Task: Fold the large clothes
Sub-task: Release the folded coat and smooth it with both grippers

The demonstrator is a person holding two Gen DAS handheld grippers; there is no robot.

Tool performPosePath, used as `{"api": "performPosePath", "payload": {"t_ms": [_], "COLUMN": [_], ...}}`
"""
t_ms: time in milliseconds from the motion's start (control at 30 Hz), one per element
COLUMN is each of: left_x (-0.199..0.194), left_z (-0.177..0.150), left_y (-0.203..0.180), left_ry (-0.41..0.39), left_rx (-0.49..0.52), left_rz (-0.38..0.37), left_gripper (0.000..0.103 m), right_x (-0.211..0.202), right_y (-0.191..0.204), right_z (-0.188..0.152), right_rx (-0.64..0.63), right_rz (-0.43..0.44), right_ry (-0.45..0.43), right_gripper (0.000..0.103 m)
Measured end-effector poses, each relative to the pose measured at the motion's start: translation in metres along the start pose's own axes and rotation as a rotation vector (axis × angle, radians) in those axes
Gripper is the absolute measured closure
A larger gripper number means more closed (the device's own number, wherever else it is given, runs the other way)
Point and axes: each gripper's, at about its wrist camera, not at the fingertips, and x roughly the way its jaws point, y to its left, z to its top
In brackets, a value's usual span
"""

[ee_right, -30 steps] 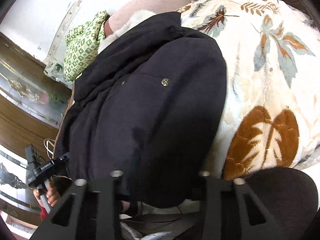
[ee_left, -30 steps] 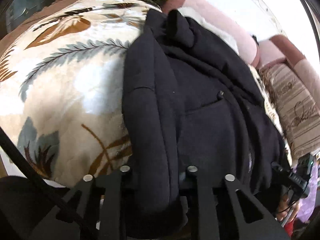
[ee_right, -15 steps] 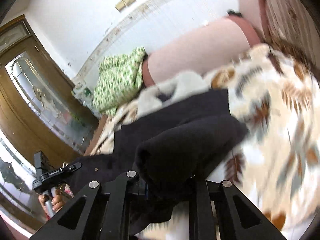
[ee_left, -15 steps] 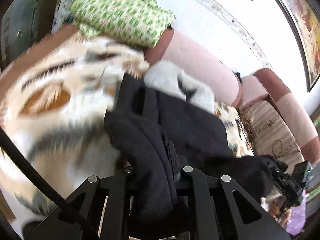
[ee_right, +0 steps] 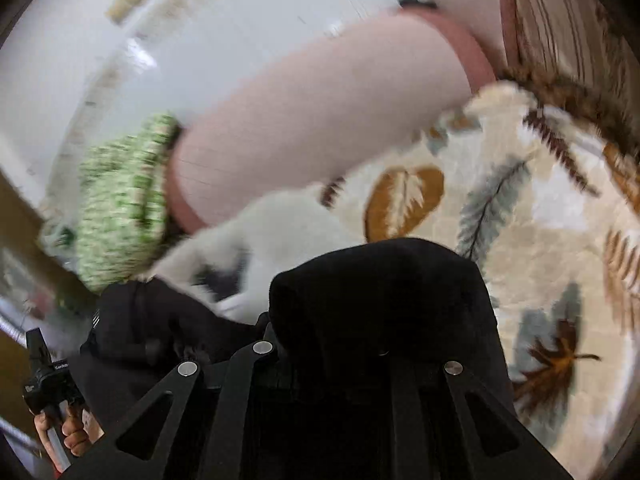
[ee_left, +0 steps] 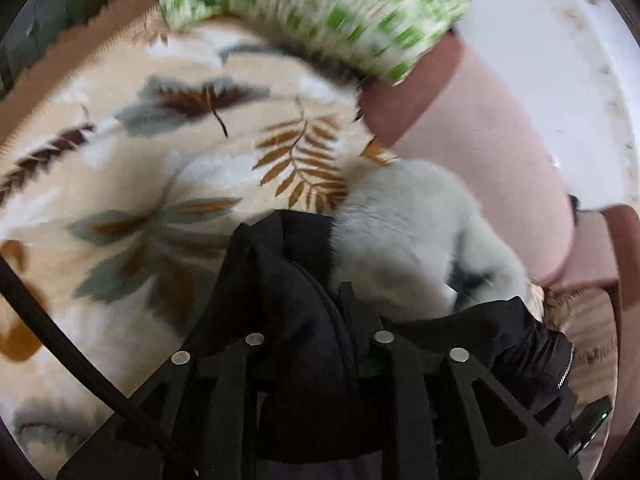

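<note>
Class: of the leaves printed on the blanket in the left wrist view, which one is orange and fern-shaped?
The orange fern leaf just beyond the coat's white fur collar; the others are grey-blue or dark brown.

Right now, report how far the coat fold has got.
Done: nothing looks finished; the black coat is bunched, not flat. In hand: the left gripper and right gripper each clamp a wad of it, carried toward the white fur collar above the leaf-print blanket. Left: lay the carried part down over the collar end, release, smooth, and any further folds.
</note>
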Motion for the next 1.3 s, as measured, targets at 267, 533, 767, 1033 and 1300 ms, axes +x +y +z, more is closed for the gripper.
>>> {"api": "performPosePath", "payload": {"t_ms": [267, 533, 767, 1033, 1300], "left_x": [0.057, 0.004, -0.095, -0.142, -0.119], "left_z": [0.010, 0.008, -0.024, -0.128, -0.154], "left_y": [-0.002, -0.005, -0.002, 0.035, 0.056], "left_ry": [-0.030, -0.062, -0.225, -0.381, -0.425], "left_rx": [0.024, 0.040, 0.087, 0.132, 0.260], "left_rz": [0.046, -0.028, -0.024, 0.144, 0.232], "left_gripper": [0.080, 0.041, 0.026, 0.022, 0.022], "right_x": [0.073, 0.060, -0.020, -0.094, -0.010], "right_y": [-0.031, -0.037, -0.006, 0.078, 0.157], "right_z": [0.009, 0.014, 0.024, -0.017, -0.075], "right_rx": [0.106, 0.162, 0.064, -0.194, -0.425], "right_rz": [0.004, 0.064, -0.019, -0.009, -0.077], "right_ry": [0.052, 0.082, -0.092, -0.122, 0.034], "right_gripper": [0.083, 0.068, 0.007, 0.009, 0.041]}}
